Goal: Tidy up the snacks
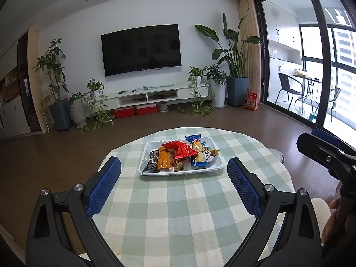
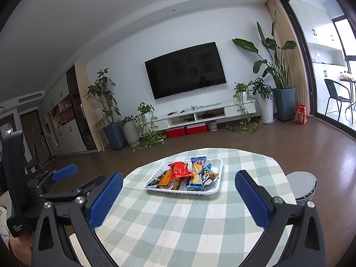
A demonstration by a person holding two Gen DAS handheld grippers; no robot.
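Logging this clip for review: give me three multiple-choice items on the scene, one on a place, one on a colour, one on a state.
1. Where do the snack packets lie?
A. In the white tray
B. Scattered over the cloth
C. On the floor

2. What colour is the crumpled packet on top of the pile?
A. Green
B. Red
C. Purple

3. How do the two tools stand?
A. Both shut on packets
B. One open, one shut
C. Both open and holding nothing

Key: 1 A, the packets sit heaped inside the white tray on the checked tablecloth. 2 B, the red packet lies uppermost. 3 C, the left tool and right tool have their fingers spread wide, nothing between.
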